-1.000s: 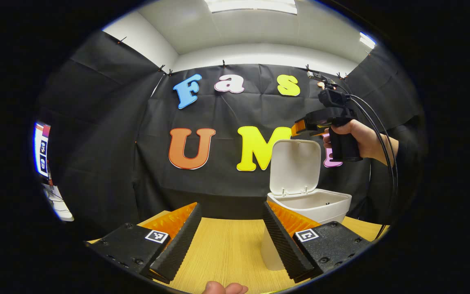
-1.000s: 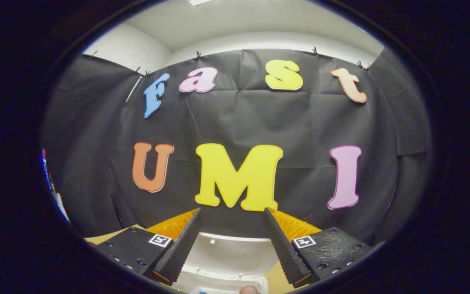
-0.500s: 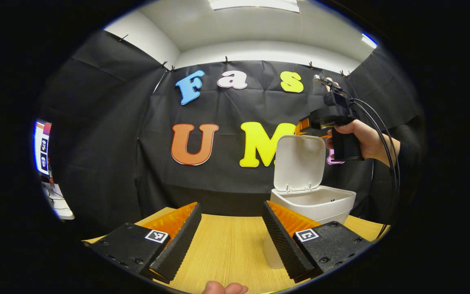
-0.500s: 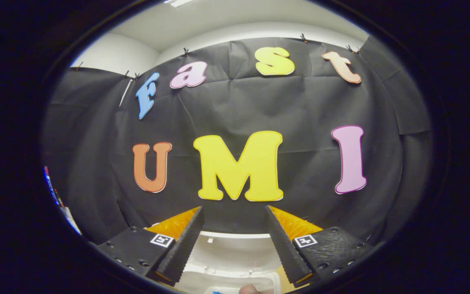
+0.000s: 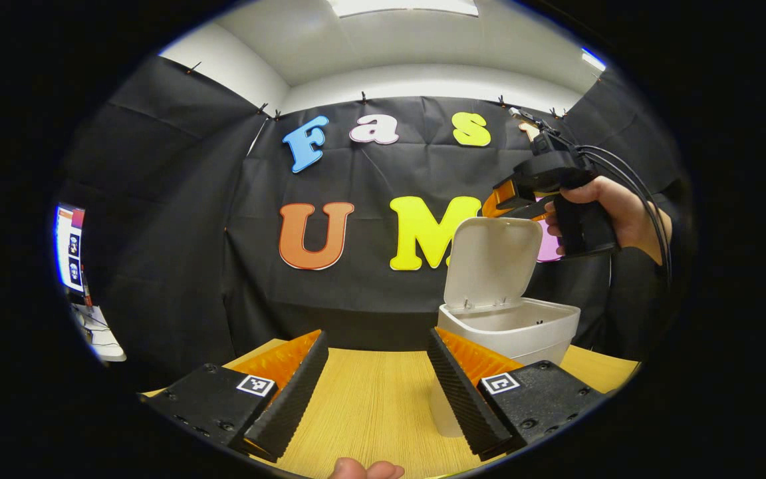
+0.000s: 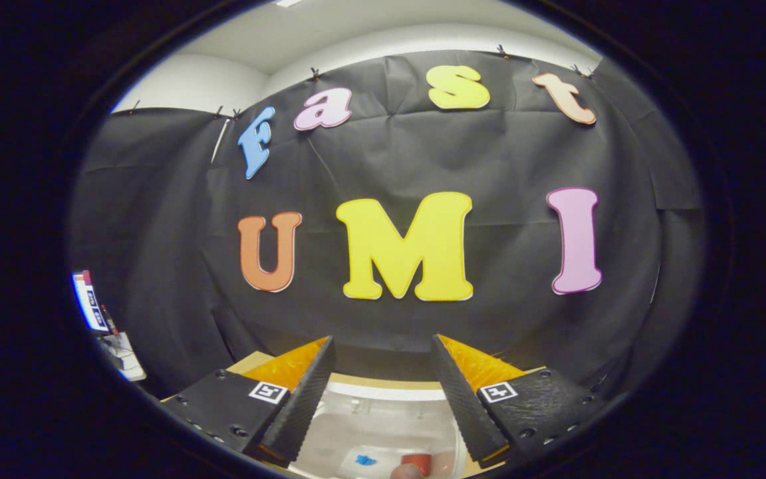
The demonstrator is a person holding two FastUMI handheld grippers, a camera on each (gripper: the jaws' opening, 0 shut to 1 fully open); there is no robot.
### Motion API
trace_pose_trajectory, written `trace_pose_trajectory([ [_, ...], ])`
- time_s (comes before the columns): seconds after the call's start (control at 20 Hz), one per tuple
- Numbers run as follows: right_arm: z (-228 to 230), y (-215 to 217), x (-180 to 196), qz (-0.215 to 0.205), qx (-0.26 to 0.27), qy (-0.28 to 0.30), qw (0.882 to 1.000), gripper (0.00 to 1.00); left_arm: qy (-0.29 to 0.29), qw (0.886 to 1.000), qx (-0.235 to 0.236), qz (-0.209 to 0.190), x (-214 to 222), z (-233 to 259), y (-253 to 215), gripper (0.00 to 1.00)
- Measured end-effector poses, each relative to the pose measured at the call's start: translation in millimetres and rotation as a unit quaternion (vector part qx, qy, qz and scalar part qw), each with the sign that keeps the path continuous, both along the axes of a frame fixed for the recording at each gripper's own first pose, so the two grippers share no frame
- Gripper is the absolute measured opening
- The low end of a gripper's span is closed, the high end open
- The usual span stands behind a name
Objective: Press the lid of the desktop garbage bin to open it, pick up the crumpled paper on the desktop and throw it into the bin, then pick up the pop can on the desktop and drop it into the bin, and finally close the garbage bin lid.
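In the left gripper view, a lit screen (image 5: pixel 69 247) stands at the far left edge, beside the black cloth wall (image 5: pixel 177 219). The left gripper (image 5: pixel 373 392) hangs low over the pale wooden desktop (image 5: pixel 370 406), its jaws spread wide with nothing between them; a fingertip (image 5: pixel 364 470) of the holding hand shows at the bottom edge. Right of centre, the white plastic desktop garbage bin (image 5: pixel 519 336) stands on the desktop, partly behind the left gripper's right-hand finger. Its white hinged lid (image 5: pixel 493 259) is raised, tilted slightly forward over the opening. At the lid's top edge, the right gripper (image 5: pixel 504 205) is held by a hand (image 5: pixel 612 213) with dark cables (image 5: pixel 642 193) trailing from it; its tip sits at or just above the lid's upper rim, though contact cannot be confirmed.

In the right gripper view, the right gripper (image 6: pixel 383 399) is released, fingers set wide apart and empty. Between and below them lies the inner face of the lid (image 6: pixel 383 419), seen from above. Under it, blurred, a small blue patch (image 6: pixel 365 460) and a red item (image 6: pixel 416 462) show; neither can be identified.
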State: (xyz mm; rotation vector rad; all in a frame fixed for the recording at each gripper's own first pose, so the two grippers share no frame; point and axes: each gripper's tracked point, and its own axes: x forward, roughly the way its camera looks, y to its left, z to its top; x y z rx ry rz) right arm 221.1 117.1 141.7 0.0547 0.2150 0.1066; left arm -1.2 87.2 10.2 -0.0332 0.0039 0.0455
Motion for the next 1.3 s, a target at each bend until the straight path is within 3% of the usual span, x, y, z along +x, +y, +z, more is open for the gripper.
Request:
trace_pose_trajectory([
  [0.55,-79,1,-70,0.02,-0.016,0.015,1.0,0.9,0.015,1.0,-0.007,-0.017,-2,-24,-27,0.97],
  [0.85,-132,3,-80,0.026,0.003,0.054,0.998,0.92,0.027,0.999,-0.011,-0.024,-4,-42,-36,0.97],
  [1.3,-150,3,-83,0.027,-0.015,0.042,0.999,0.93,0.029,0.999,-0.012,-0.04,-4,-48,-48,0.96],
])
